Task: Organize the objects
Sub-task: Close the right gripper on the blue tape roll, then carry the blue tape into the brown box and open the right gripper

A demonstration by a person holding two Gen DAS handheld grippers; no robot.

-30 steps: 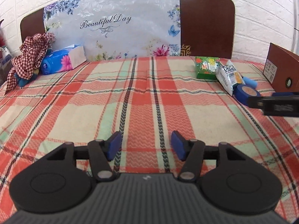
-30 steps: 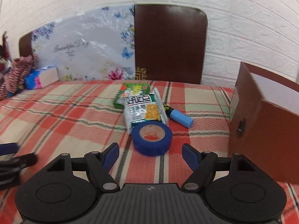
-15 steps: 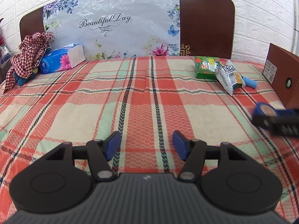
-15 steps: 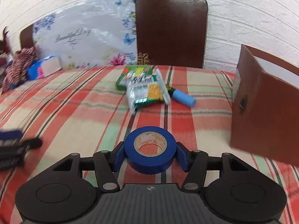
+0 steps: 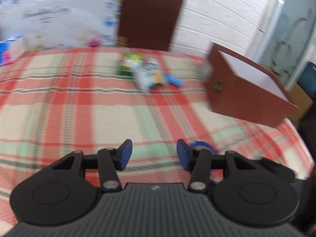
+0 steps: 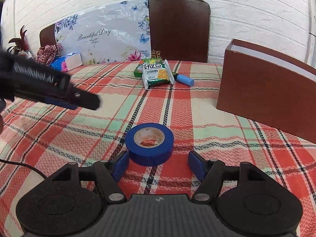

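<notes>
Tape (image 6: 149,144), one blue roll, lies flat on the plaid cloth (image 6: 207,106) just beyond the right gripper (image 6: 156,166); its jaws are opening and the pads stand clear of the roll, holding nothing. The left gripper (image 5: 154,155) is closing on empty air. Judgement: to regrip well, centre both pads on the roll's sides before squeezing, then carry it to the brown box (image 6: 262,98) at far right. Counted further off: one snack packet (image 6: 157,75), one green carton (image 6: 143,67), one blue marker (image 6: 184,80).
</notes>
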